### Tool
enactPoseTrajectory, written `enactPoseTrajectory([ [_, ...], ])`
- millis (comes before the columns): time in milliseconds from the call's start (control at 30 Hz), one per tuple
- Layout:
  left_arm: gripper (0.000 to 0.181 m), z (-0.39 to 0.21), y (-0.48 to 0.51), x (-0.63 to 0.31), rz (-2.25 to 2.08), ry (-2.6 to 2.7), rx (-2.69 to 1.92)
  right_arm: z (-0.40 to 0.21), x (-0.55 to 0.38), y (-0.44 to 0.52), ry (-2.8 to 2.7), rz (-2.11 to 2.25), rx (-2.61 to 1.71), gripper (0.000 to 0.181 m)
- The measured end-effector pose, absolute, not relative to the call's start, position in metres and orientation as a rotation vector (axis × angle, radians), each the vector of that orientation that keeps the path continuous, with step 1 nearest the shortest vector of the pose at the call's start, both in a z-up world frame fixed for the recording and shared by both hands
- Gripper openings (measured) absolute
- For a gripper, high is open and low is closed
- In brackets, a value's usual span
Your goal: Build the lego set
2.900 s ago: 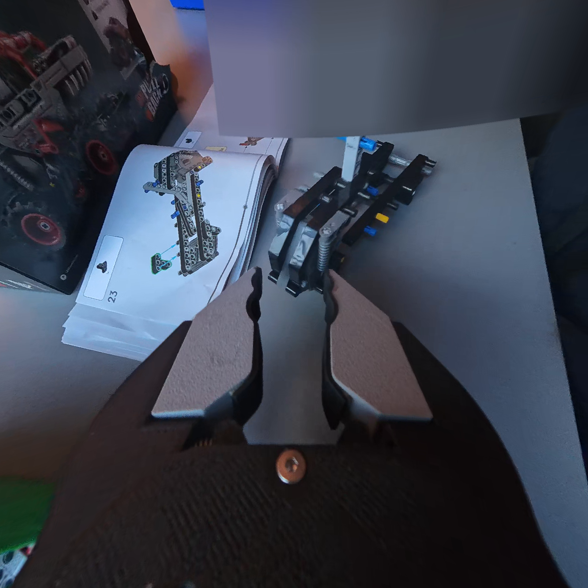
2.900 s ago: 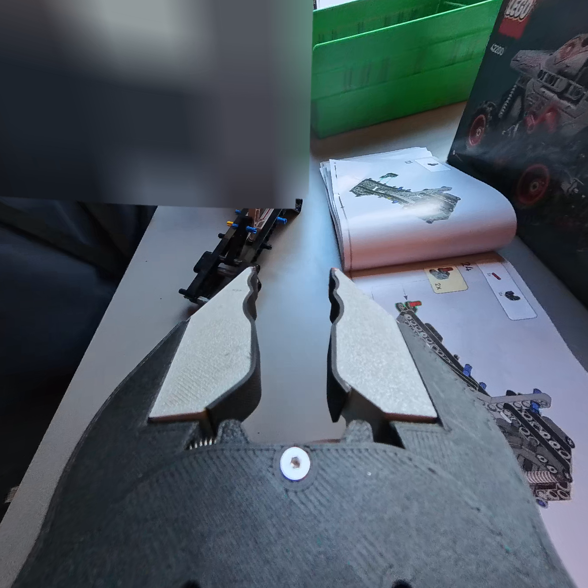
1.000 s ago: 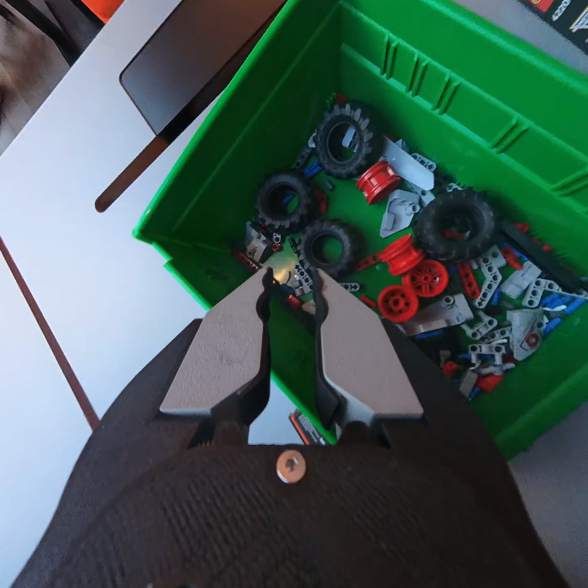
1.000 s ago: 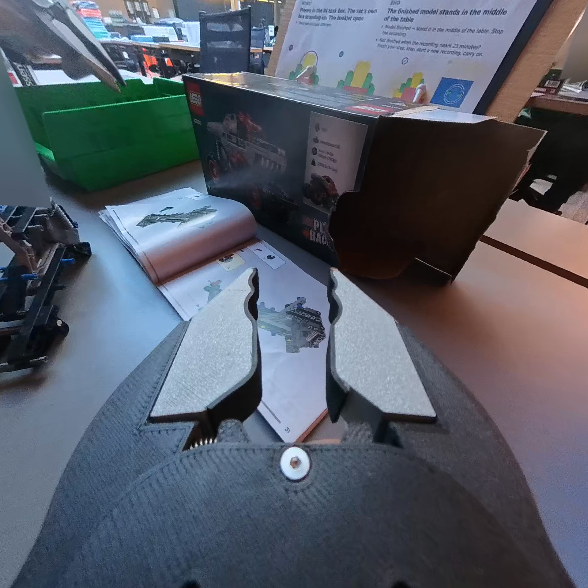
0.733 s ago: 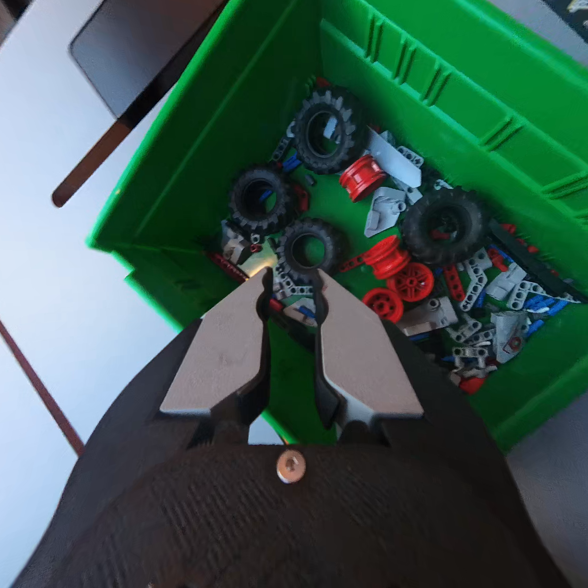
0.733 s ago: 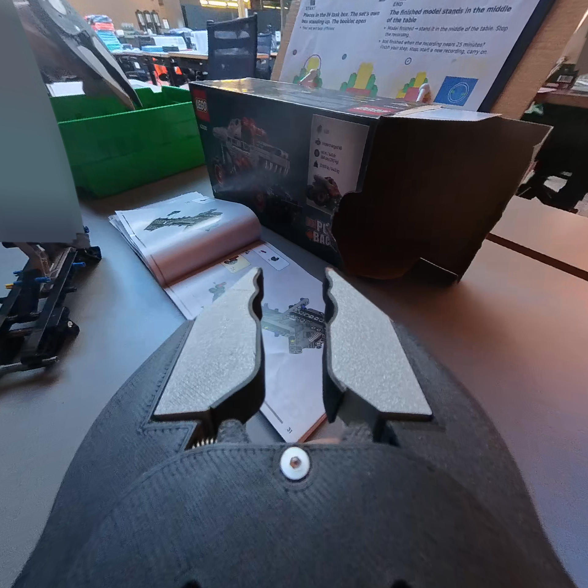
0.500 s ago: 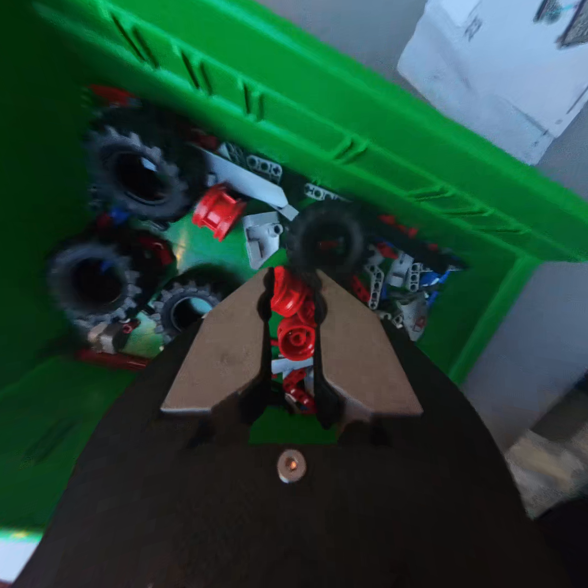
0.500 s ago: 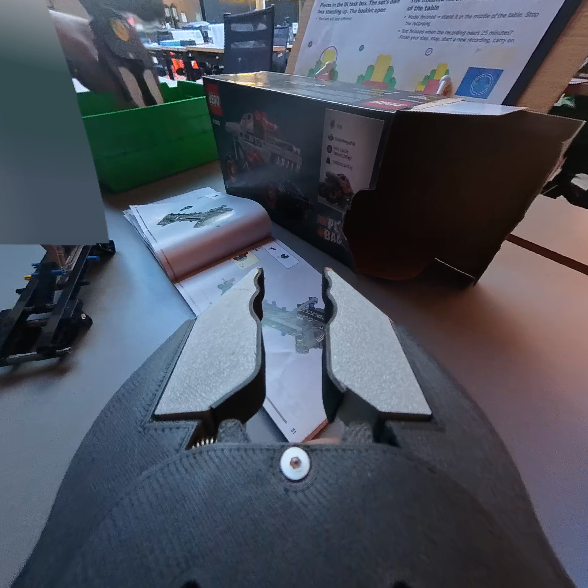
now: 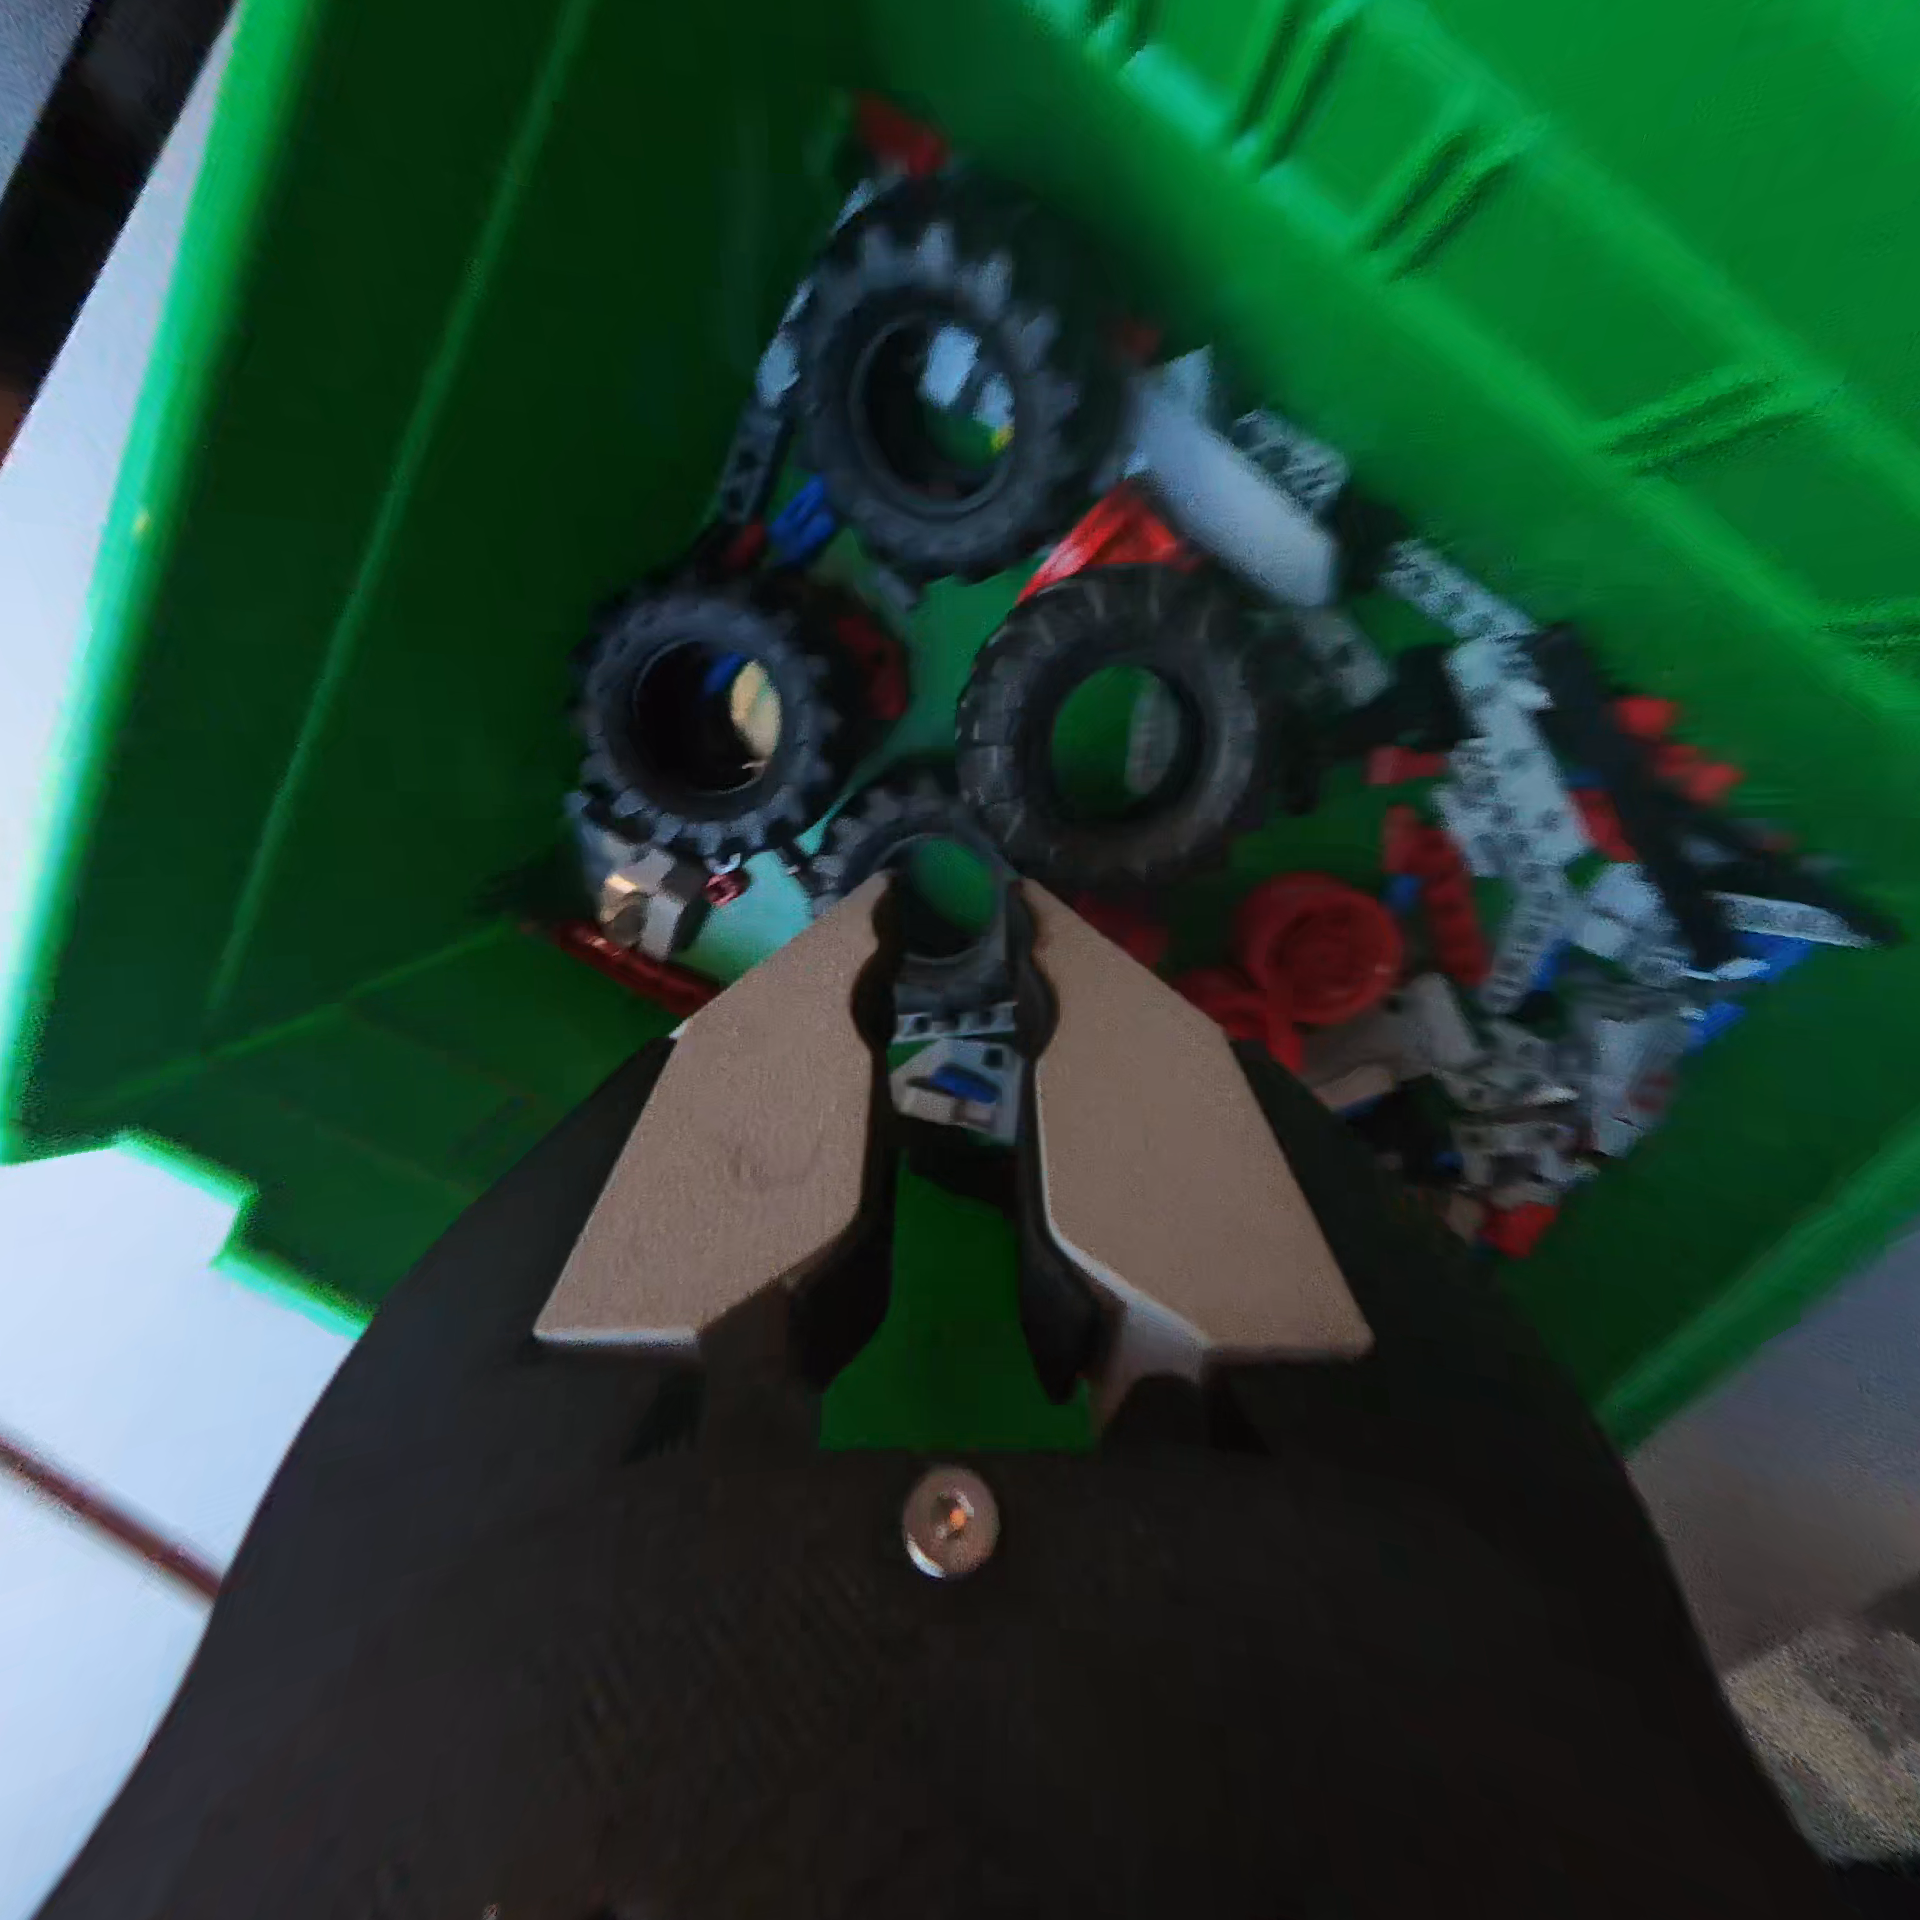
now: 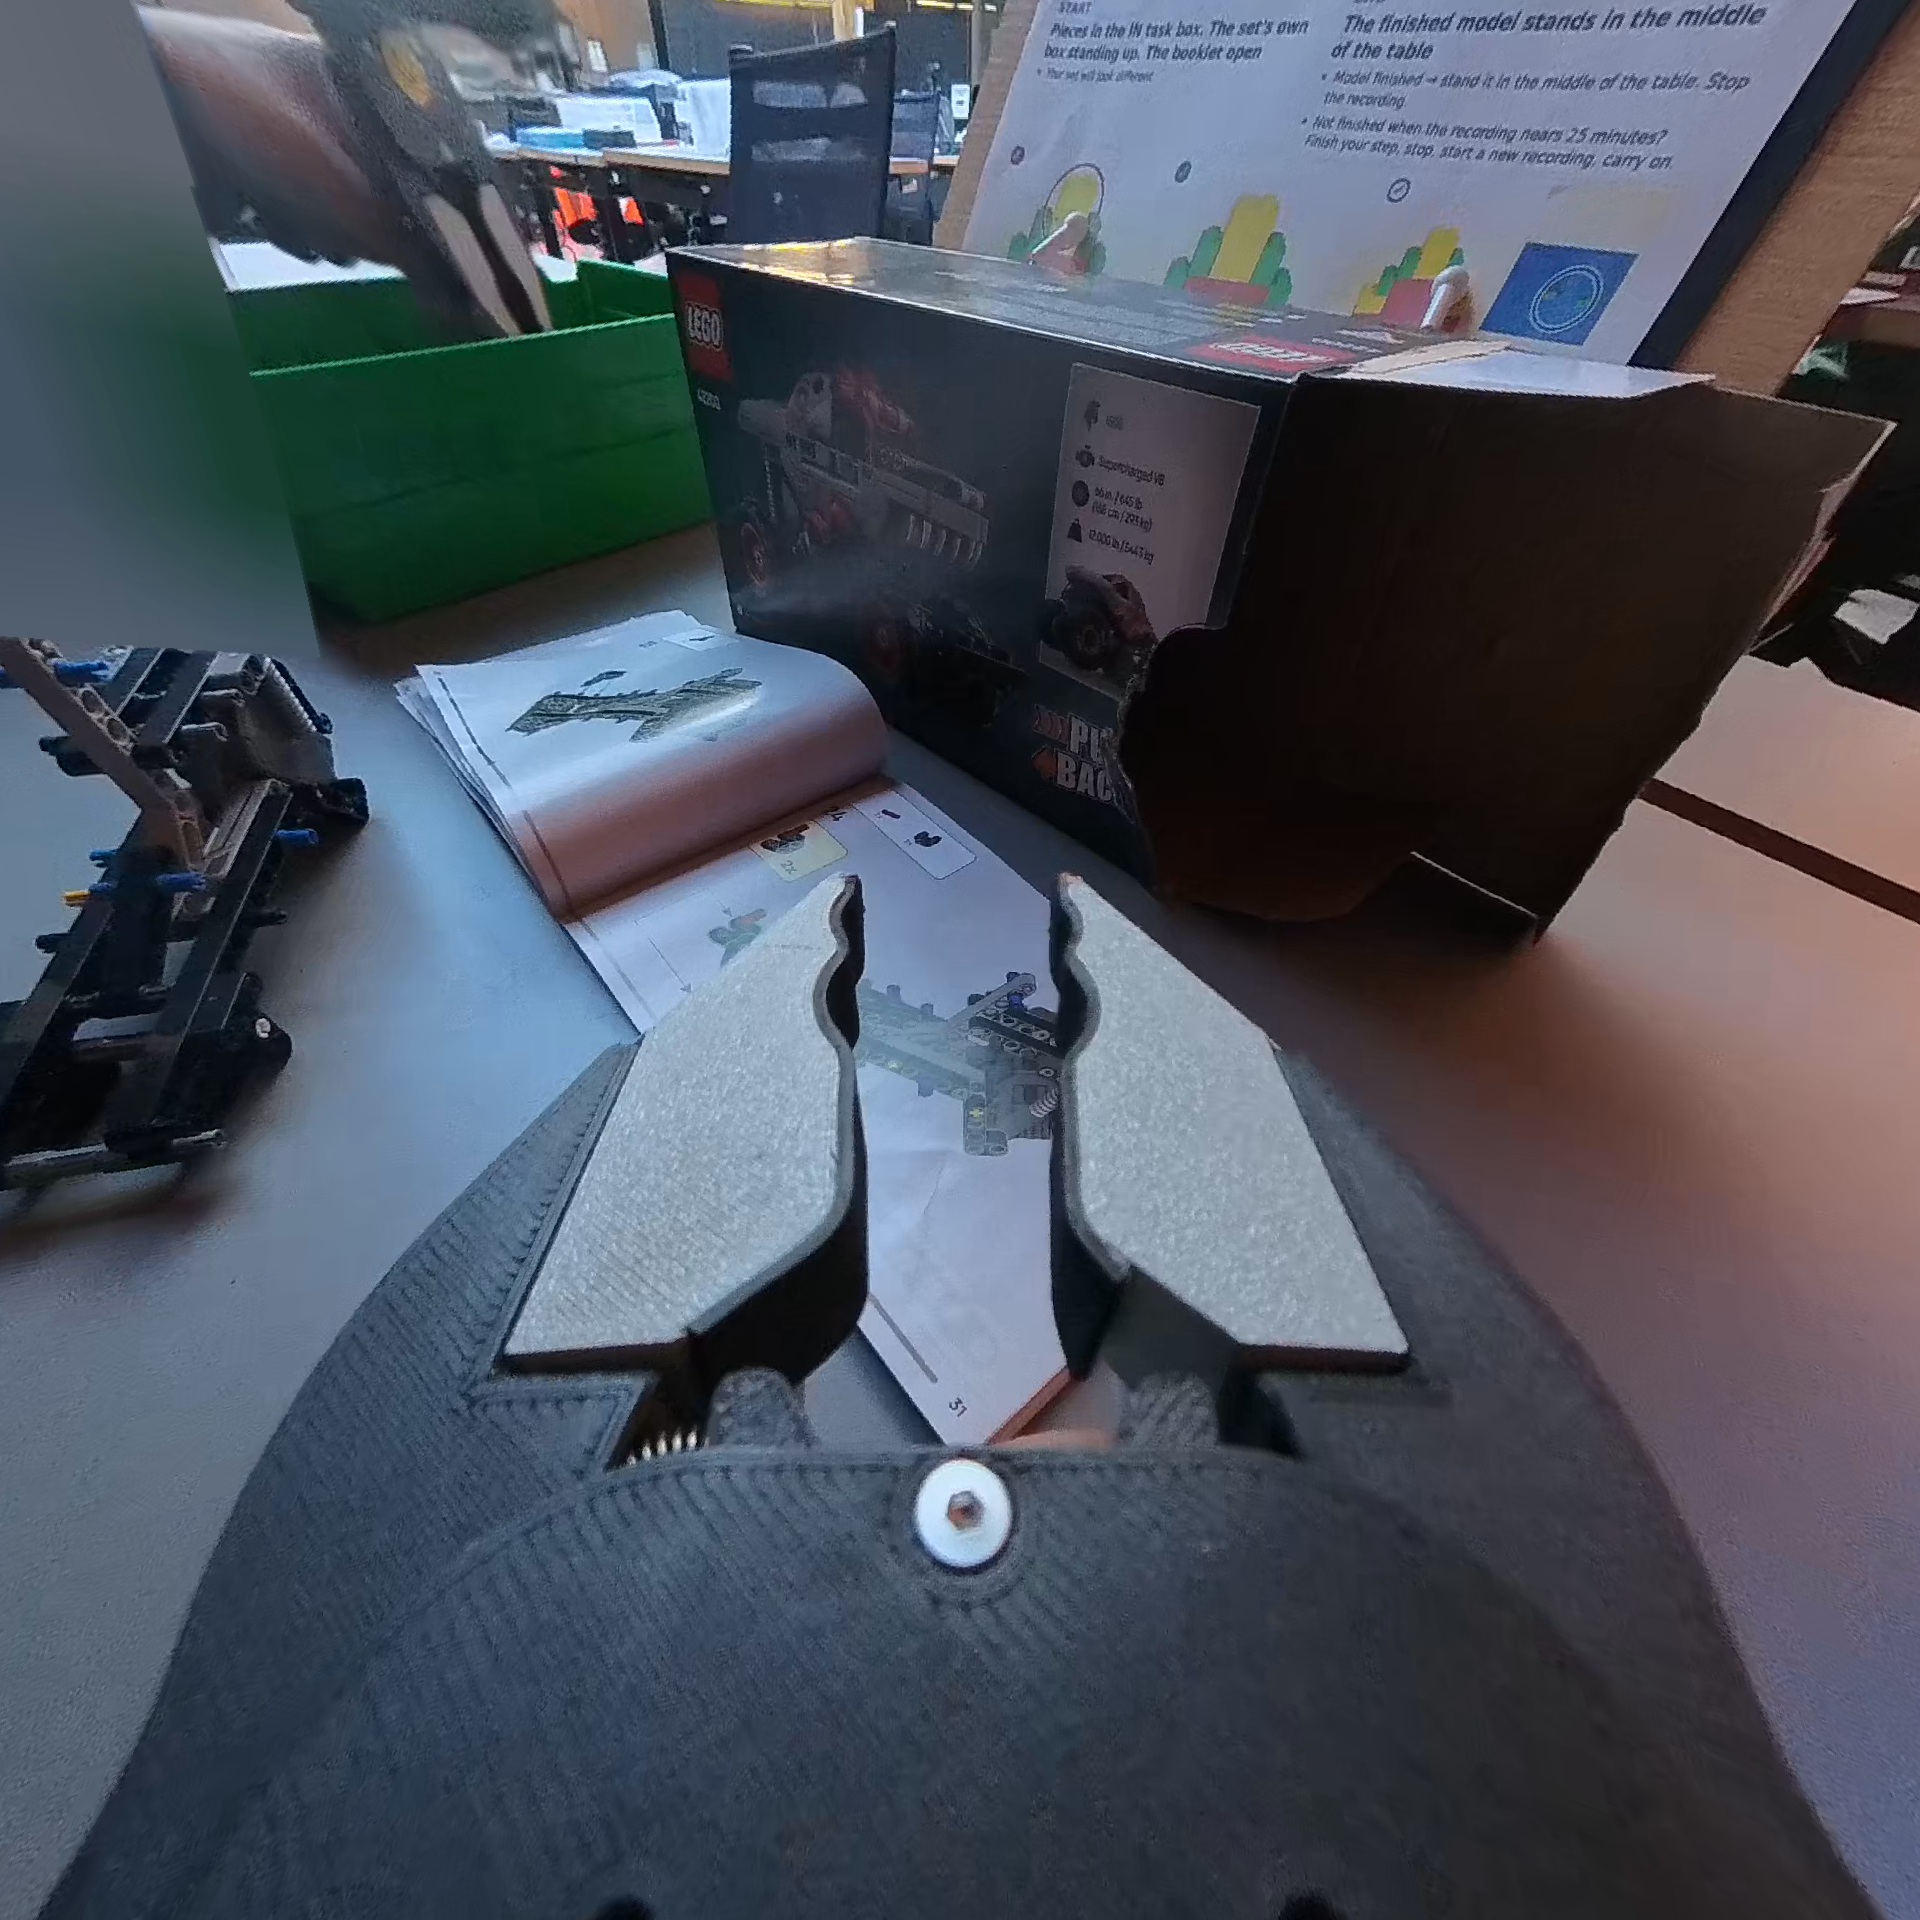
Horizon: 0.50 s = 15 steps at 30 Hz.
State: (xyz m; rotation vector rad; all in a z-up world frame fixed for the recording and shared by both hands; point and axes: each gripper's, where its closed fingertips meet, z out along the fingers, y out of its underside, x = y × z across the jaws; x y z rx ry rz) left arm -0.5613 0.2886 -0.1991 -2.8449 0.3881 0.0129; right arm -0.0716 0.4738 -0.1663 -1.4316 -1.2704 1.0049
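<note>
My left gripper [image 9: 951, 904] is open and empty, reaching down into a green bin [image 9: 343, 582] of loose Lego parts. Its tips hover over a black tyre [image 9: 940, 883]. Other black tyres [image 9: 1112, 727], red wheel hubs [image 9: 1314, 951] and grey beams [image 9: 1507, 779] lie in the bin. My right gripper [image 10: 956, 914] is open and empty, low over the open instruction booklet [image 10: 686, 748]. The part-built black chassis [image 10: 156, 904] lies on the table to its left. The left gripper also shows far off in the right wrist view [image 10: 473, 260], above the bin [image 10: 488, 457].
The set's dark box [image 10: 1143, 540] stands behind the booklet, its open end flap to the right. A printed poster [image 10: 1351, 135] leans behind the box. The grey table [image 10: 416, 1039] runs between chassis and booklet. A dark seam [image 10: 1787, 852] crosses the table at right. My hands' fingertips stand some 55 centimeters from each other.
My left gripper left the chassis, moved over the green bin and dipped into it, swinging over the tyres. My right gripper turned from the chassis to the booklet and narrowed slightly.
</note>
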Motion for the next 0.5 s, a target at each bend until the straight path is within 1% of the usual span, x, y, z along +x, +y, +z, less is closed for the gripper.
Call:
enactPoseTrajectory([
  [33,0.019,-0.193,0.288,-0.555,-0.046,0.392,-2.818,-0.167,-0.072,0.474,-1.267,1.001,-1.436,0.033],
  [100,0.032,-0.188,0.28,-0.552,-0.069,0.399,-2.822,-0.167,-0.072,0.477,-1.257,0.99,-1.446,0.034],
  [133,0.033,-0.187,0.278,-0.554,-0.034,0.412,-2.819,-0.167,-0.071,0.478,-1.251,0.984,-1.45,0.034],
  [367,0.032,-0.191,0.274,-0.551,0.056,0.485,-2.805,-0.168,-0.071,0.481,-1.237,0.948,-1.463,0.036],
  [500,0.029,-0.195,0.274,-0.549,0.027,0.479,-2.796,-0.168,-0.071,0.481,-1.24,0.944,-1.458,0.037],
])
